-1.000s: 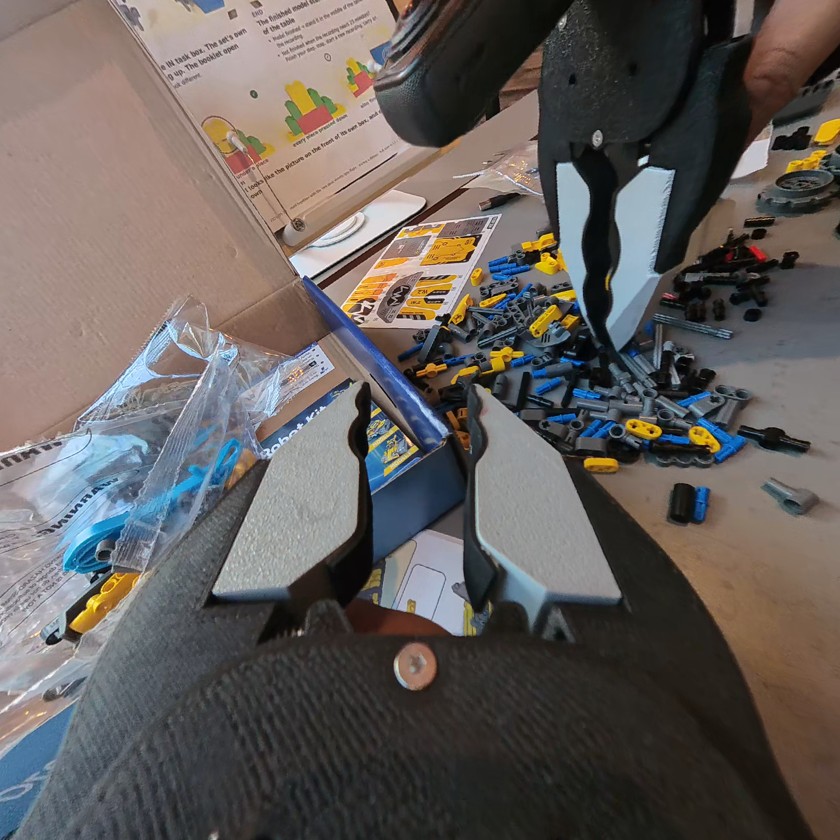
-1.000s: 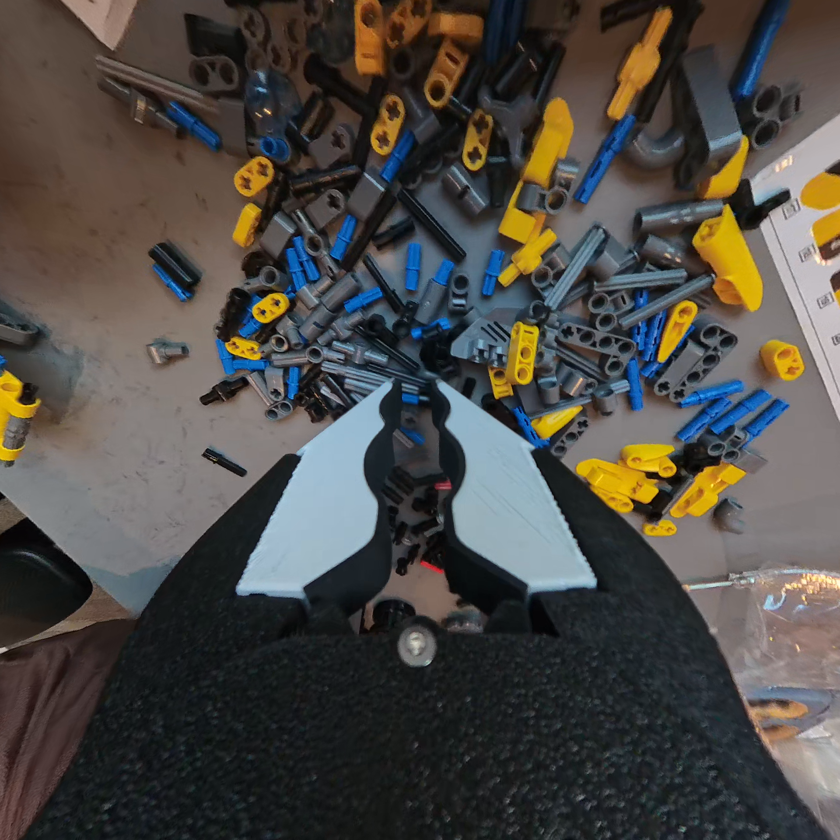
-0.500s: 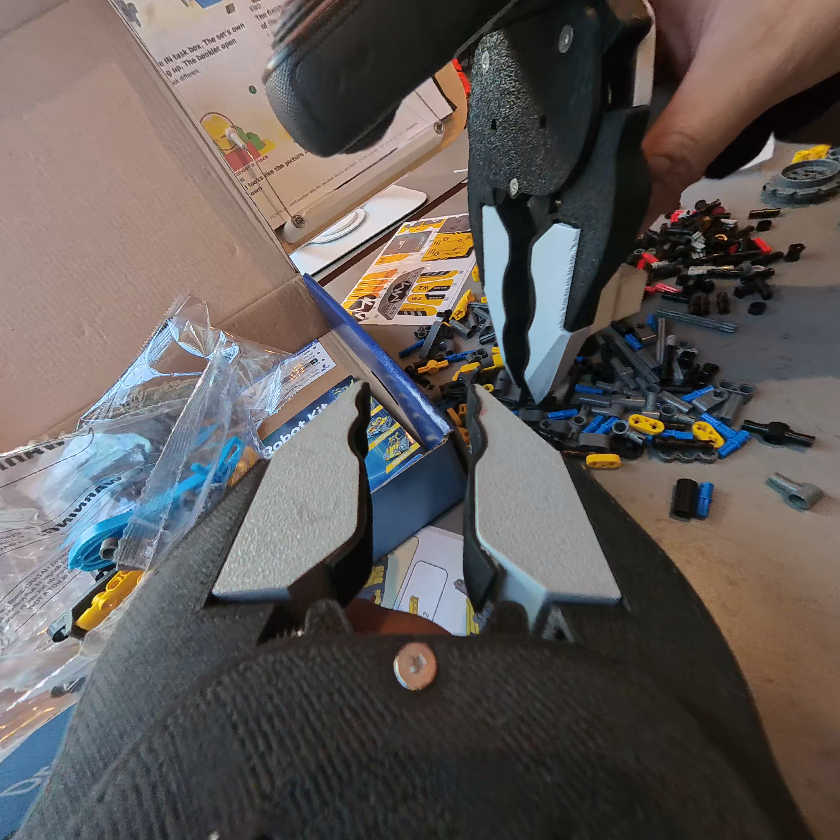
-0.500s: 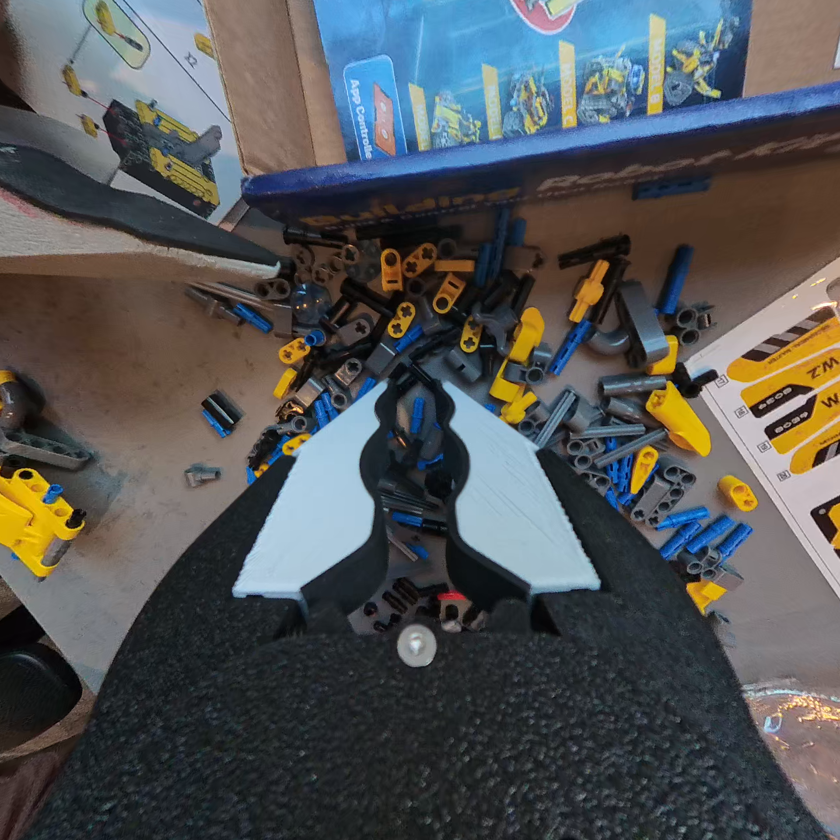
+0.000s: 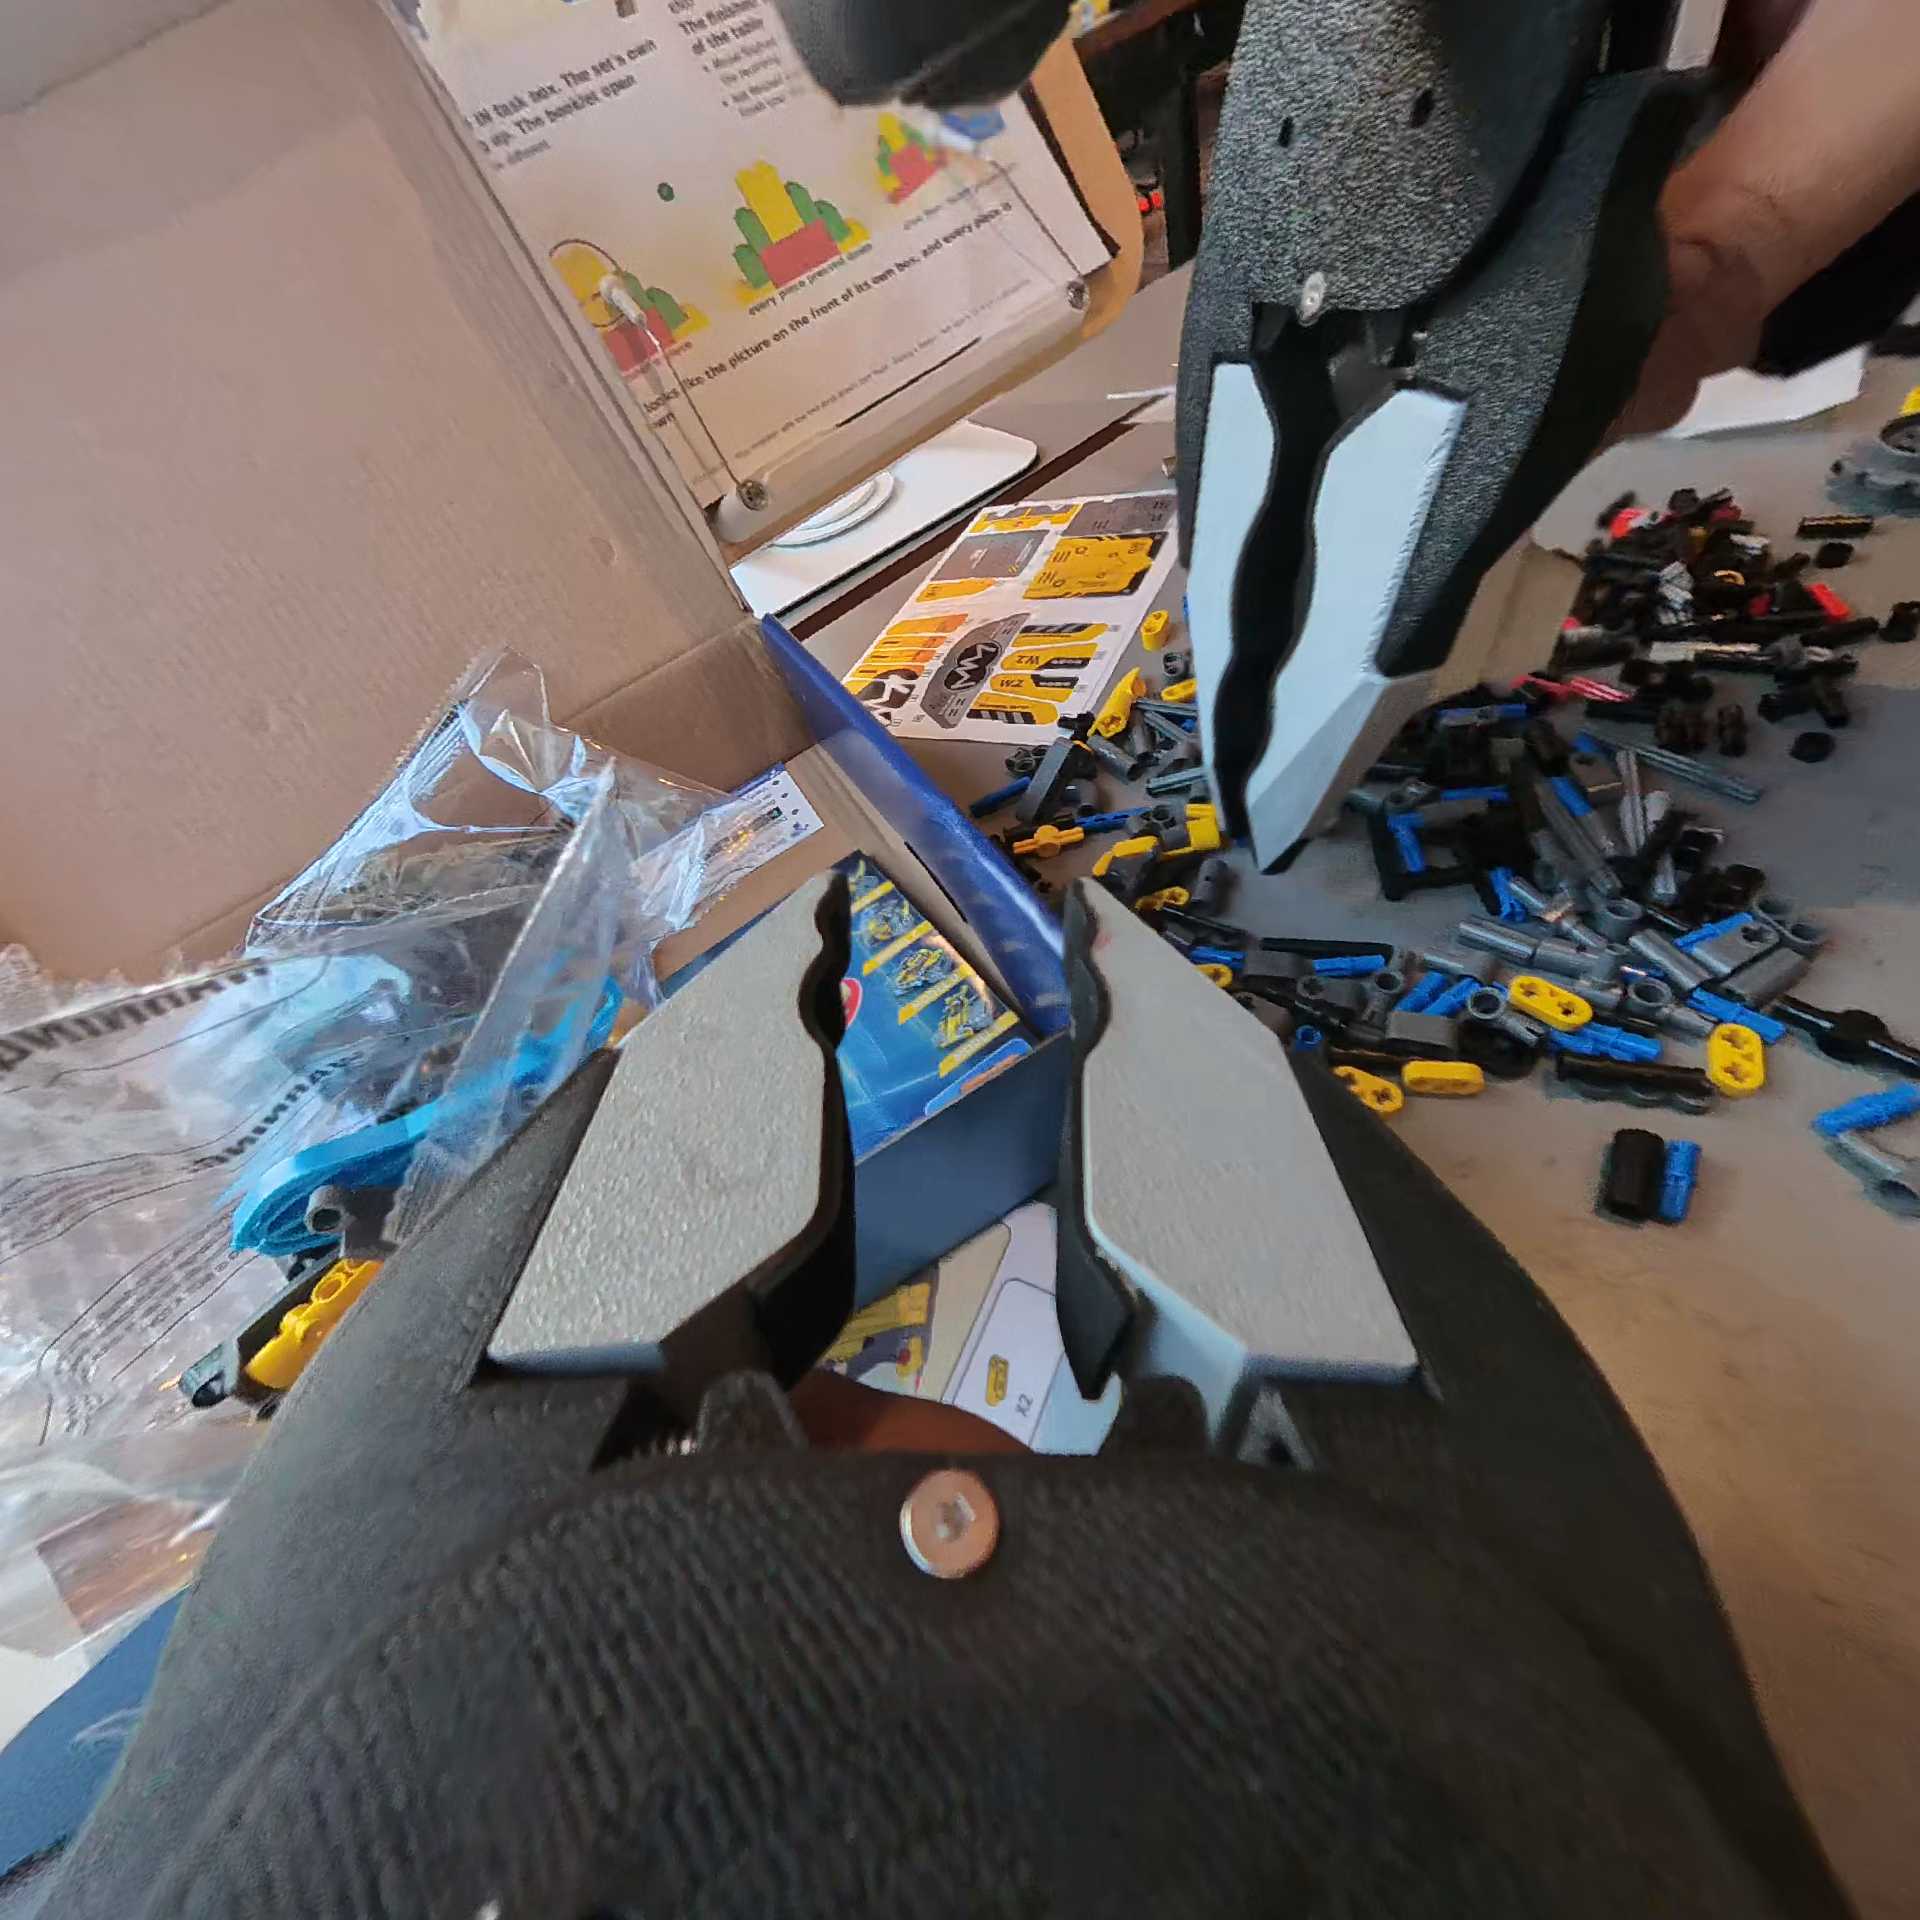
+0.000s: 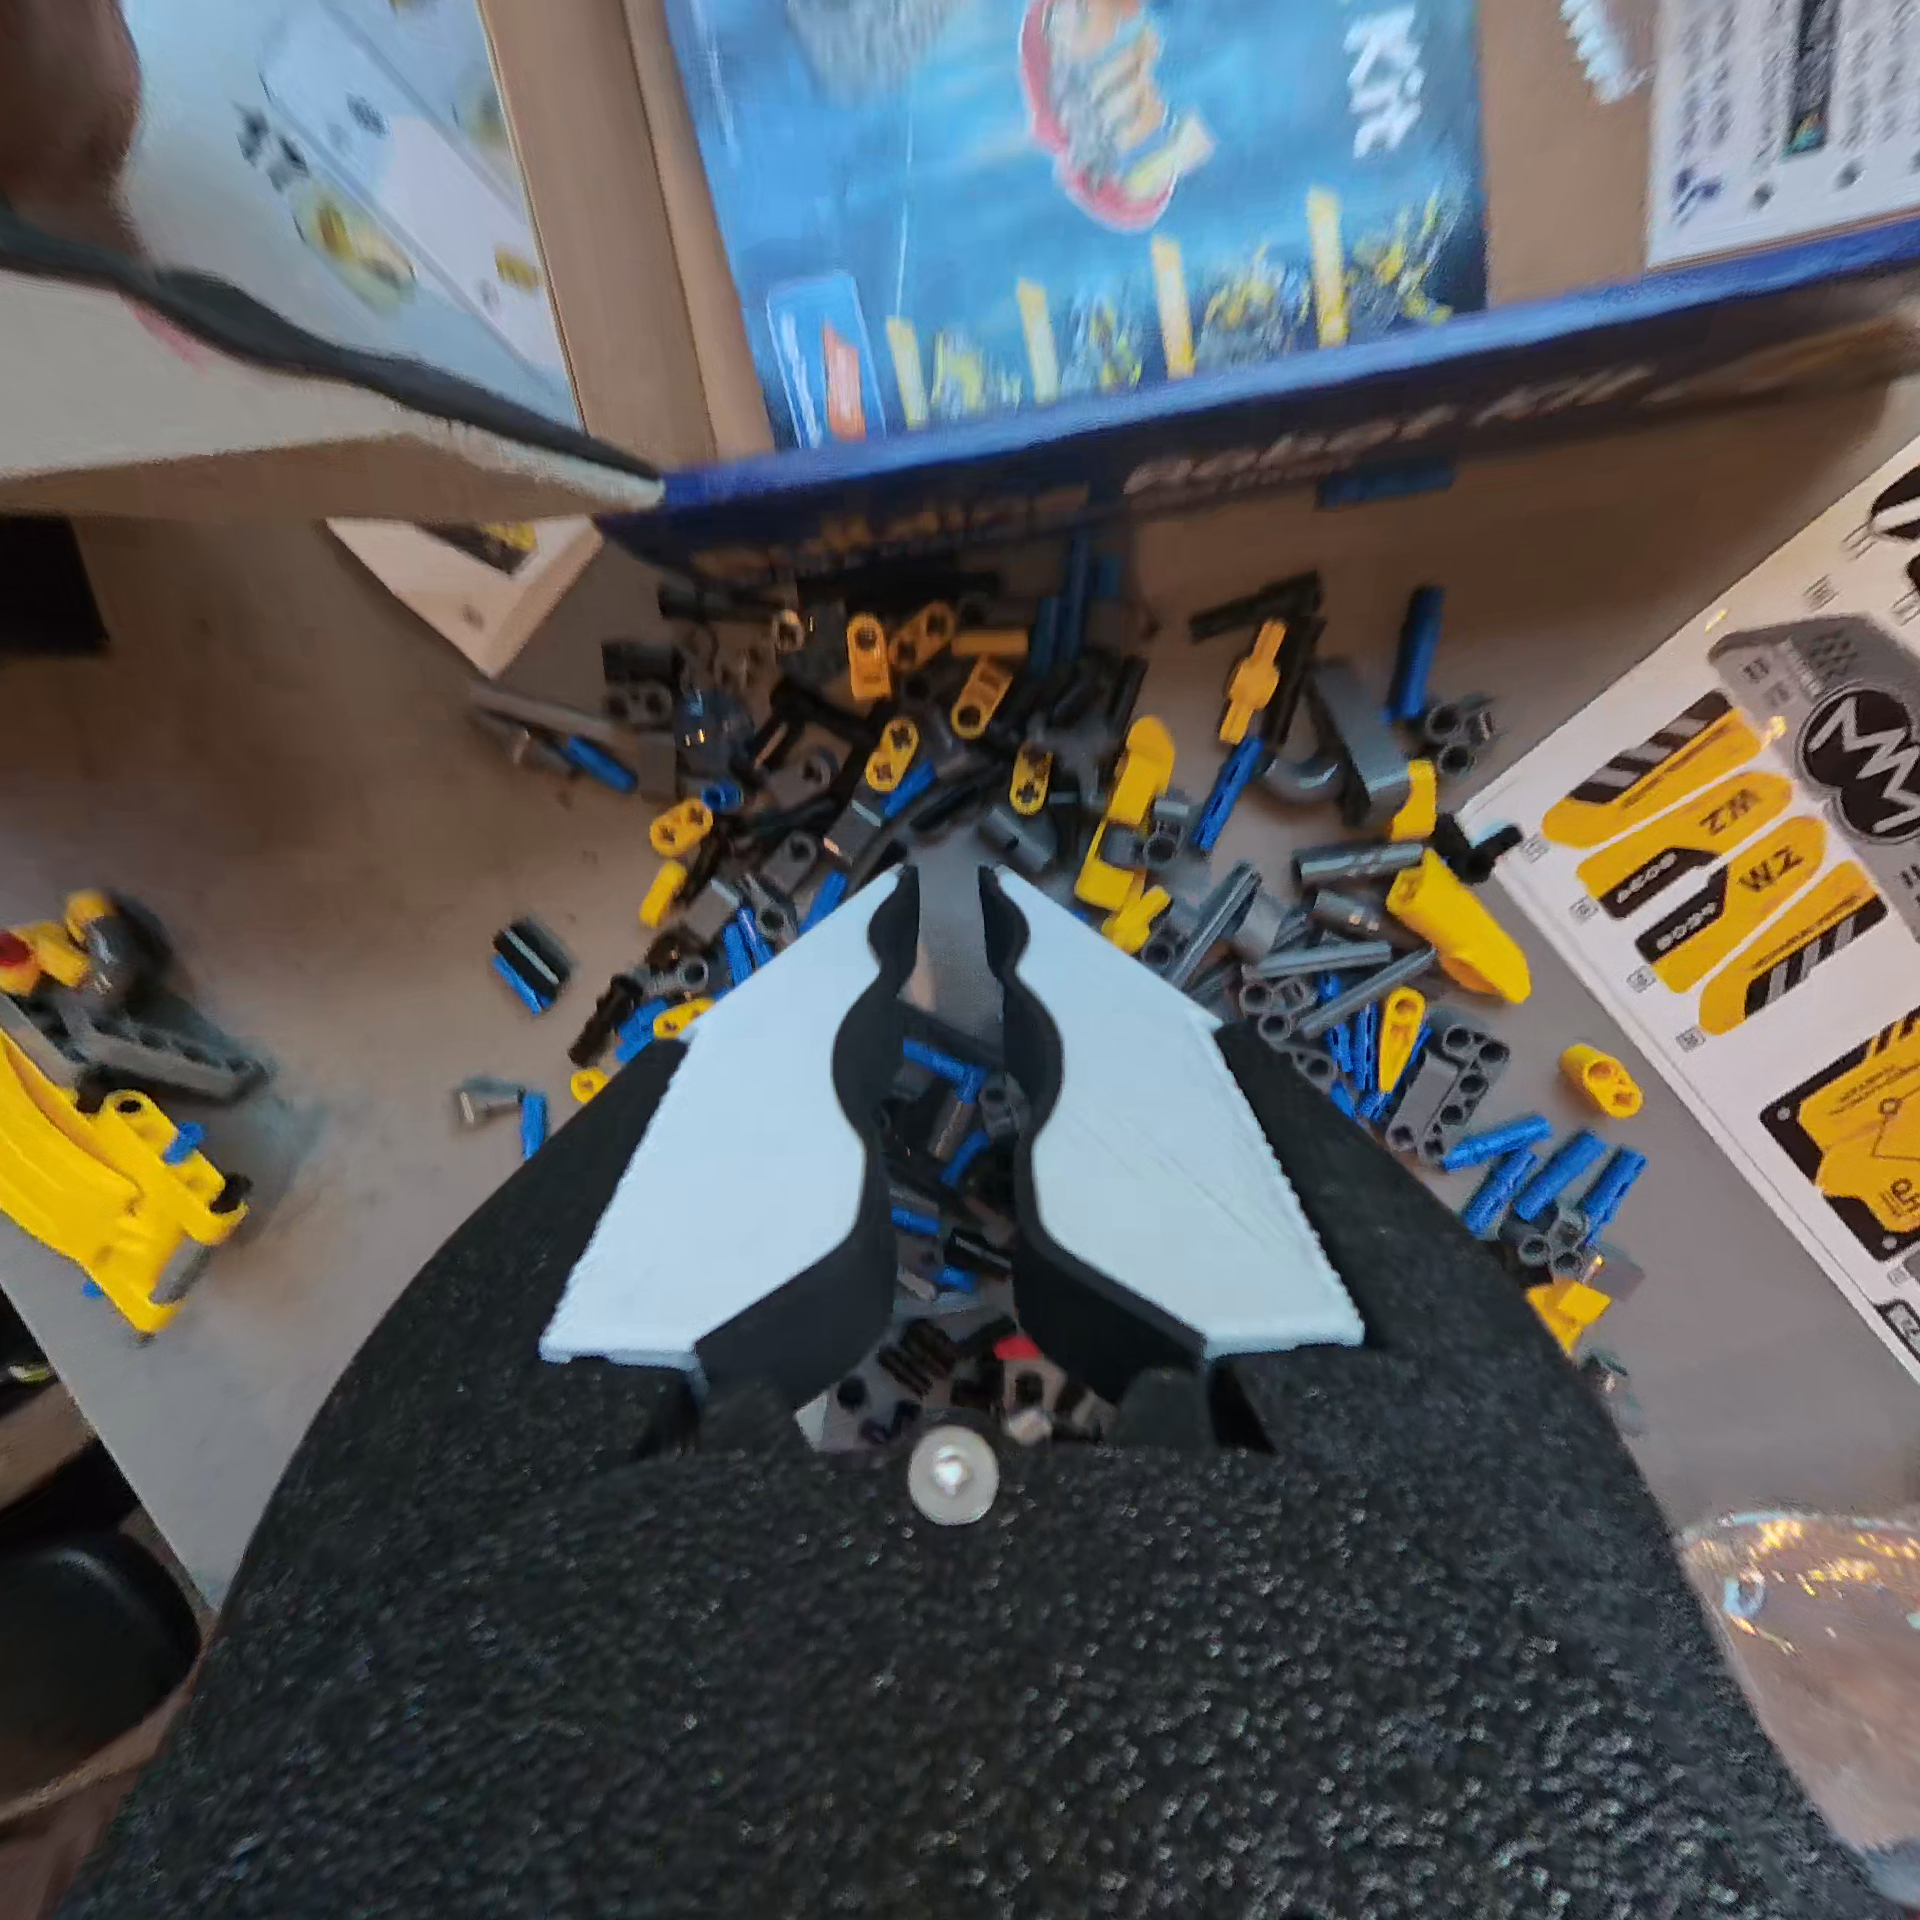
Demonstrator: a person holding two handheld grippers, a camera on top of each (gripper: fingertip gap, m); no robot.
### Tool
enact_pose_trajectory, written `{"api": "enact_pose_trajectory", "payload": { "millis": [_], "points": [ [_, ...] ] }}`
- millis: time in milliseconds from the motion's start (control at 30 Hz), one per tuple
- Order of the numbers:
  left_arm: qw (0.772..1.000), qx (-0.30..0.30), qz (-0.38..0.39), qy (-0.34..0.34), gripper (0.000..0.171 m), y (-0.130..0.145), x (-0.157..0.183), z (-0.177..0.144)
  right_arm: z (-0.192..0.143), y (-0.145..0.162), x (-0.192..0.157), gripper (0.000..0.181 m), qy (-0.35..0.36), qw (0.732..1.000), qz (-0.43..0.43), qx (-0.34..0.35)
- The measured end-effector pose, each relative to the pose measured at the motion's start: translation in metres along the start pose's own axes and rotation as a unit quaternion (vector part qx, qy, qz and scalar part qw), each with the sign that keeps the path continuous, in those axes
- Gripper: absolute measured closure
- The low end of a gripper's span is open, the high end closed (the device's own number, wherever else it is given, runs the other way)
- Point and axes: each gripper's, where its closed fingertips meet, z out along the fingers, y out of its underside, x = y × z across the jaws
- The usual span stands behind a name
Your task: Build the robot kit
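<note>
Left wrist view shows my left gripper (image 5: 945, 935) with fingers spread wide and empty, poised over the corner of an open cardboard box (image 5: 260, 468), blue-printed outside, raw brown inside. Crinkled clear plastic bags (image 5: 364, 935) of parts lie in it. Beyond, on the grey surface (image 5: 1714, 1455), my right gripper (image 5: 1262, 831) points steeply down into a loose heap of small plastic building pieces (image 5: 1558, 966), ridged pins, beams and connectors in yellow, blue, grey and black. Right wrist view shows its fingers (image 6: 758, 1122) narrowed around a flat dark grey piece (image 6: 951, 935) at the tips; contact is unclear. A glossy sticker sheet (image 6: 1714, 904) lies beside the heap.
</note>
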Motion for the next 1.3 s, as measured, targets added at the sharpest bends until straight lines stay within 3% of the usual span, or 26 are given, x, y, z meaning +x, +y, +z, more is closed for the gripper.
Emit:
{"api": "enact_pose_trajectory", "payload": {
  "millis": [233, 400, 467, 667, 1067, 1300],
  "points": [
    [1.000, -0.004, -0.012, -0.005, 0.133, 0.002, -0.006, 0.001, 0.011, -0.040, -0.010, 0.165, -0.030, 0.996, 0.008, 0.082],
    [1.000, -0.003, -0.008, -0.001, 0.133, 0.001, -0.002, 0.000, 0.028, -0.033, -0.008, 0.165, -0.003, 0.999, -0.020, 0.048],
    [1.000, -0.004, -0.007, -0.002, 0.133, 0.002, -0.002, 0.000, 0.028, -0.034, -0.017, 0.168, -0.026, 0.998, -0.020, 0.049],
    [1.000, -0.010, -0.010, -0.003, 0.134, 0.004, -0.004, 0.001, 0.027, -0.020, -0.005, 0.178, 0.006, 1.000, -0.022, 0.017],
    [1.000, -0.019, -0.014, -0.007, 0.134, 0.008, -0.006, 0.003, 0.006, -0.027, -0.004, 0.181, -0.009, 0.998, -0.007, 0.060],
    [1.000, -0.020, -0.015, -0.007, 0.134, 0.009, -0.007, 0.003, 0.012, -0.016, -0.016, 0.181, -0.026, 0.999, -0.029, 0.025]
  ]
}}
